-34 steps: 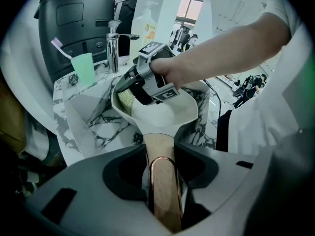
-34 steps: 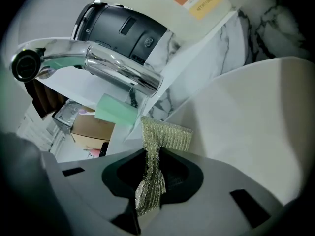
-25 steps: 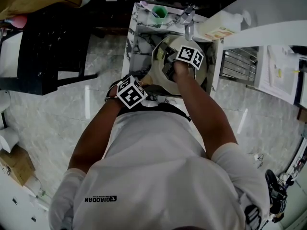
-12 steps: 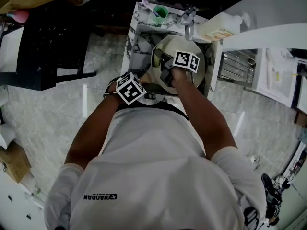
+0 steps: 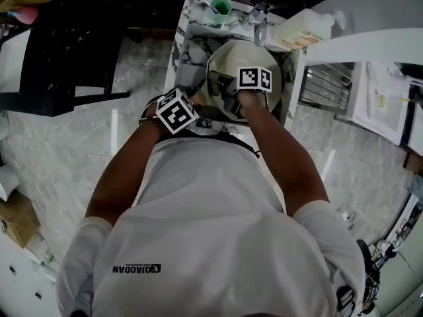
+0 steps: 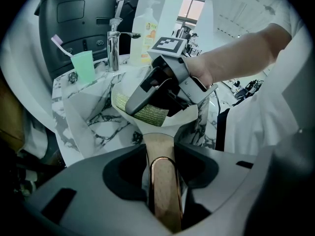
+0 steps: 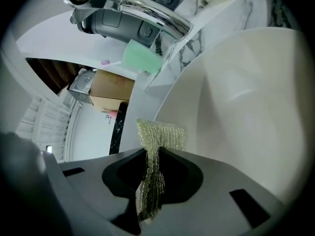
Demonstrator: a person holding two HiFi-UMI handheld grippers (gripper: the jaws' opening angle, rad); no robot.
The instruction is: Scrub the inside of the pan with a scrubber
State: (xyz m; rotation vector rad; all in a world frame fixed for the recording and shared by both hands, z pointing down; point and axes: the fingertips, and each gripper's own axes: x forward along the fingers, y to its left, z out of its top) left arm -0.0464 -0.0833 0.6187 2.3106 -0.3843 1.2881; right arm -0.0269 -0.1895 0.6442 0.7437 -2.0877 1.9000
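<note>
A cream-coloured pan [image 5: 222, 59] is held over the marble sink [image 5: 190, 41]. My left gripper [image 5: 198, 115] is shut on its wooden handle [image 6: 163, 173], which runs between the jaws in the left gripper view. My right gripper [image 5: 228, 95] reaches into the pan, shut on a green-gold mesh scrubber [image 7: 155, 144]. In the right gripper view the scrubber stands pinched between the jaws, its top edge against the pan's pale inner wall [image 7: 246, 107]. Seen from the left gripper view, the right gripper [image 6: 153, 93] presses the scrubber [image 6: 145, 114] onto the pan's inside near the handle.
A chrome faucet [image 5: 259, 28] hangs over the sink's back edge. A green cup [image 5: 220, 6] holding a toothbrush stands behind it, and a soap bottle [image 5: 303, 35] lies to the right. A black table [image 5: 66, 51] is at the left; a drying rack [image 5: 320, 88] is at the right.
The left gripper and the pan have shifted up and away from the body. The right gripper has slid slightly left inside the pan with the scrubber.
</note>
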